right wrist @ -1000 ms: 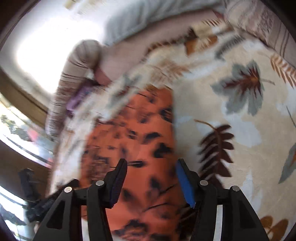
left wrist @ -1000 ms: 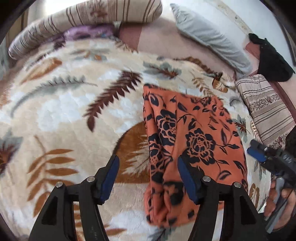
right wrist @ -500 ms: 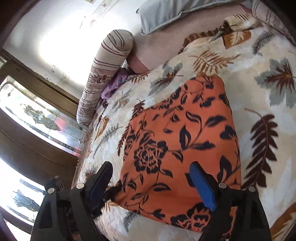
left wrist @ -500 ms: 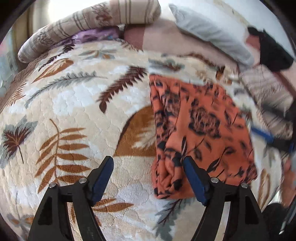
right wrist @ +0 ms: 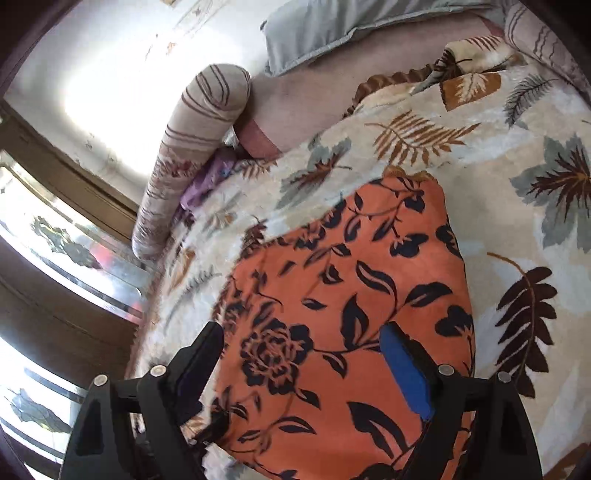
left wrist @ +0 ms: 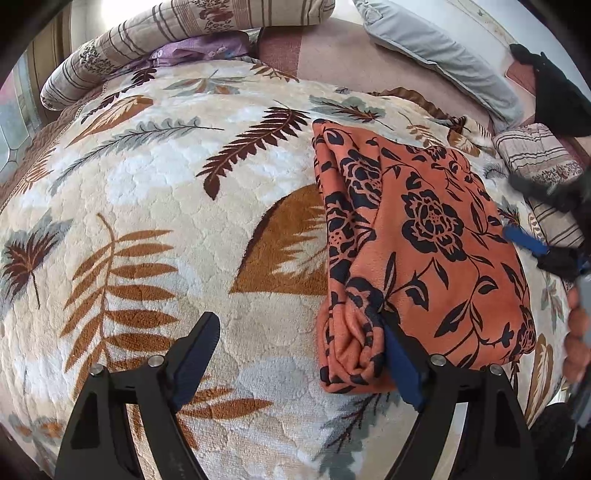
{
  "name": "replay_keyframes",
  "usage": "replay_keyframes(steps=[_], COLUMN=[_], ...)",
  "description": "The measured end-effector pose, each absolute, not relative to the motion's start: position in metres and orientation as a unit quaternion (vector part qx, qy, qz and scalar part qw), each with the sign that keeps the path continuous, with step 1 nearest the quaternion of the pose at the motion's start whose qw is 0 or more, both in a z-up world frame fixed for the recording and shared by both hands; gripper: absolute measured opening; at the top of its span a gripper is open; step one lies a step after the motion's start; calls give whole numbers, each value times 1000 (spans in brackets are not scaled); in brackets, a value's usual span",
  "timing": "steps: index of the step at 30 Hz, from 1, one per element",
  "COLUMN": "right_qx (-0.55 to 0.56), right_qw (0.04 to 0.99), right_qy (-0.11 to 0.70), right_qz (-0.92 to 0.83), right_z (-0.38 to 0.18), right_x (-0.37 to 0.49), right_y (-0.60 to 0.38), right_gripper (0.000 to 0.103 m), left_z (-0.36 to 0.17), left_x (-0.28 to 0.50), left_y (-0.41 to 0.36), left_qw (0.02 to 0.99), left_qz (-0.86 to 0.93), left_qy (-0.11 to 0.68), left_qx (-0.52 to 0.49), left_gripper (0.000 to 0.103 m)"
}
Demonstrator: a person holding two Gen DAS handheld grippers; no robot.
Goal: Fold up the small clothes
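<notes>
Orange garment [right wrist: 343, 332] near edge hidden behind right tool [right wrist: 299, 347].

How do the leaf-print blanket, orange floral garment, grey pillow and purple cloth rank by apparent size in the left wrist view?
1. leaf-print blanket
2. orange floral garment
3. grey pillow
4. purple cloth

The pillow and cloth lie farther away and are partly hidden, so their ranks are unsure.

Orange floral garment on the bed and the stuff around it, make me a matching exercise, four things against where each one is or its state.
1 orange floral garment
2 grey pillow
3 purple cloth
4 left gripper

A tucked under the striped bolster
B open
C folded on the leaf-print blanket
D far side of bed

1-C, 2-D, 3-A, 4-B
</notes>
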State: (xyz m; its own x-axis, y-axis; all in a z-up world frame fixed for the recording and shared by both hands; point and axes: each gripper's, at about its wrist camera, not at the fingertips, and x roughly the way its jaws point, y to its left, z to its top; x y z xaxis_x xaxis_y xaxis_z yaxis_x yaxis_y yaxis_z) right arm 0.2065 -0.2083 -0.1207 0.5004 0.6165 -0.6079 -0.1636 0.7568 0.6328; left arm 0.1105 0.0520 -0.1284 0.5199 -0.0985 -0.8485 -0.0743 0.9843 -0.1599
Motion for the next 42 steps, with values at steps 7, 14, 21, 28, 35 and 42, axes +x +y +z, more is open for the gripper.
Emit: replay_keyframes(steps=[7, 14, 21, 28, 35, 42], right_qx=[203, 218, 234, 251, 137, 104], right_qw=[857, 824, 818, 849, 889, 911], right_qy=[412, 468, 465, 409, 418, 386], right_qz=[234, 233, 244, 221, 126, 101], right_z=[-100, -154, -152, -125, -114, -90], right_x=[171, 142, 132, 100, 59, 24], right_y=[-196, -196, -204, -229, -224, -221], right_gripper=[88, 88, 88, 88, 88, 99], left_z=[-120, -111, -139, -99, -59, -42], left_x=[104, 93, 95, 77, 45, 24], left_y=[52, 53, 54, 51, 26, 19], left_qw=[869, 872, 855, 883, 909, 910], left_qz=[-2, -2, -3, 10, 33, 56], left_qy=[489, 483, 516, 467, 413, 410], left_qx=[-79, -77, -51, -48, -33, -29], left_gripper=[85, 85, 88, 87, 88, 88])
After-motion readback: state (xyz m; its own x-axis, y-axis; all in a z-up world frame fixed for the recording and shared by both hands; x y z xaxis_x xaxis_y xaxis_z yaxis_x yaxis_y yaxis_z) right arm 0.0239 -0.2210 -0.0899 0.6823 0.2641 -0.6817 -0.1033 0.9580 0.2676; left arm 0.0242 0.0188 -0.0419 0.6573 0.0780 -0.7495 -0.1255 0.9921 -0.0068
